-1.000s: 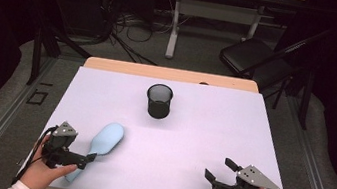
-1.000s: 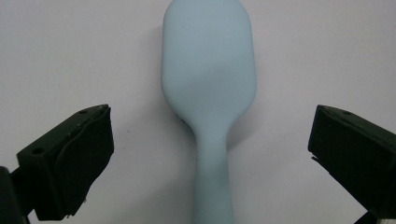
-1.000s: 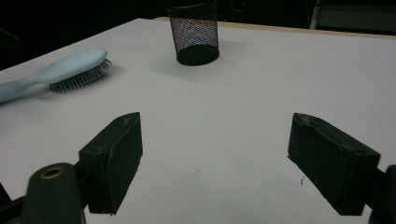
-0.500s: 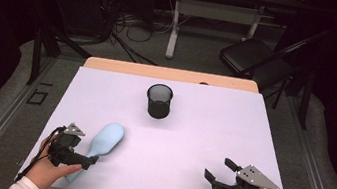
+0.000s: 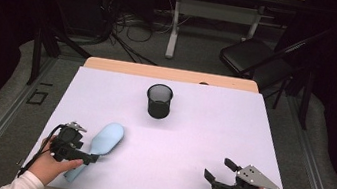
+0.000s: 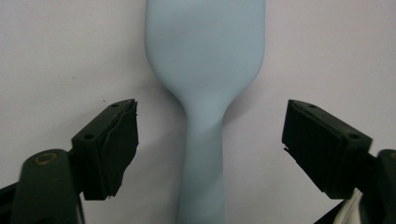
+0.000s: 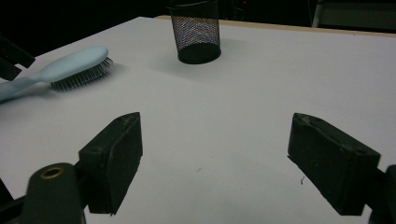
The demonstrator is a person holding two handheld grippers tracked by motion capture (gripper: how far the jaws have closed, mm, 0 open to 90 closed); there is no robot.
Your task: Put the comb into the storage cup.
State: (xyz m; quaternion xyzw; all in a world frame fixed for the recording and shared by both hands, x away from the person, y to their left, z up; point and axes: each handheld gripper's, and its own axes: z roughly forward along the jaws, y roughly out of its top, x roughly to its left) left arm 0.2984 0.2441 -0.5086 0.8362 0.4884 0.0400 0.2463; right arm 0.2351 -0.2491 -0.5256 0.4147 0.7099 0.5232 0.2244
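one mesh cup [image 5: 159, 101] stands well beyond the hairbrush [image 5: 105, 140], path clear.

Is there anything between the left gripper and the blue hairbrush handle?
Nothing visible. The left gripper straddles the hairbrush handle, its jaws just closing in, with bare table either side and pads not yet touching.

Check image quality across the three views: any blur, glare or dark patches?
High view: table evenly lit, room behind dark, cup casts a soft shadow. Left gripper view: hairbrush close and slightly soft, faint shadow beside its handle. Right gripper view: near jaws soft, brush bristles and mesh cup sharp, background black. No glare.
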